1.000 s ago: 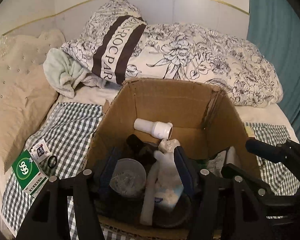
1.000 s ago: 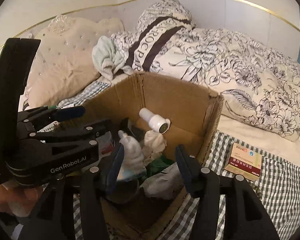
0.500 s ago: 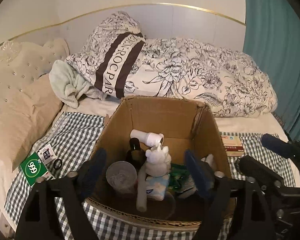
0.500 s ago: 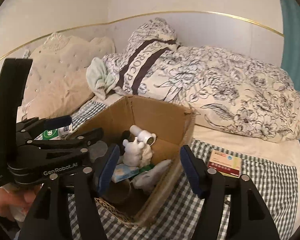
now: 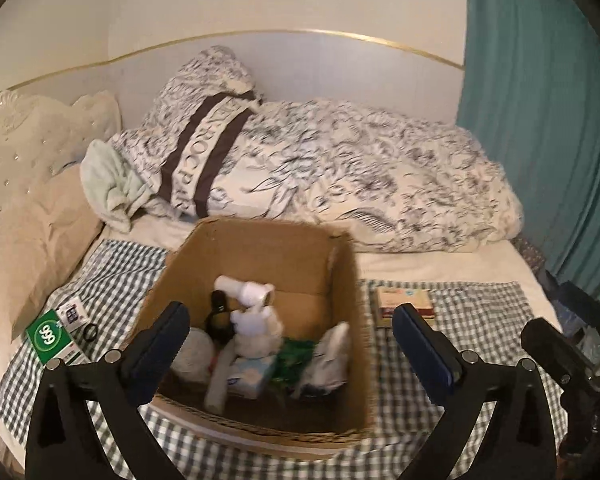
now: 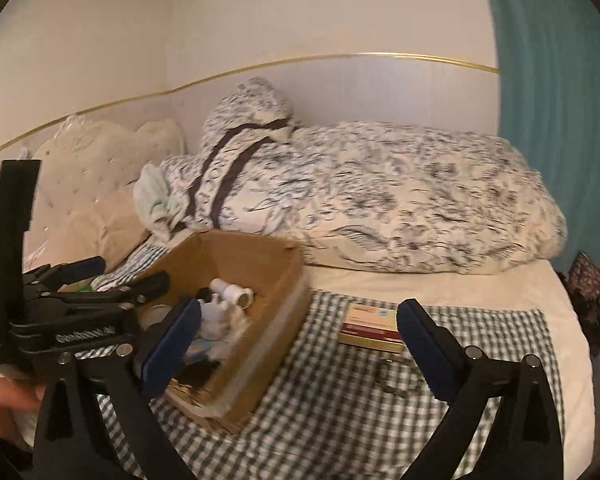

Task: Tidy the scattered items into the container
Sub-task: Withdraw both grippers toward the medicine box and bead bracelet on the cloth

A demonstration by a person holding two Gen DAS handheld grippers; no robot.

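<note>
Box (image 6: 374,326) of red and yellow card is seen flat on the checked blanket (image 6: 340,400), just right of the cardboard carton (image 6: 260,332). Right gripper (image 6: 298,344) is held wide apart and empty, the box lying ahead, toward its right finger. Long axis runs across the view. Left gripper (image 5: 290,346) is likewise spread and empty, centred over the carton, so the right one is judged nearer.

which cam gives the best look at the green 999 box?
Left wrist. The green 999 box lies in full view on the checked cloth, left of the cardboard box. Right wrist: it is hidden behind the left claw.
</note>
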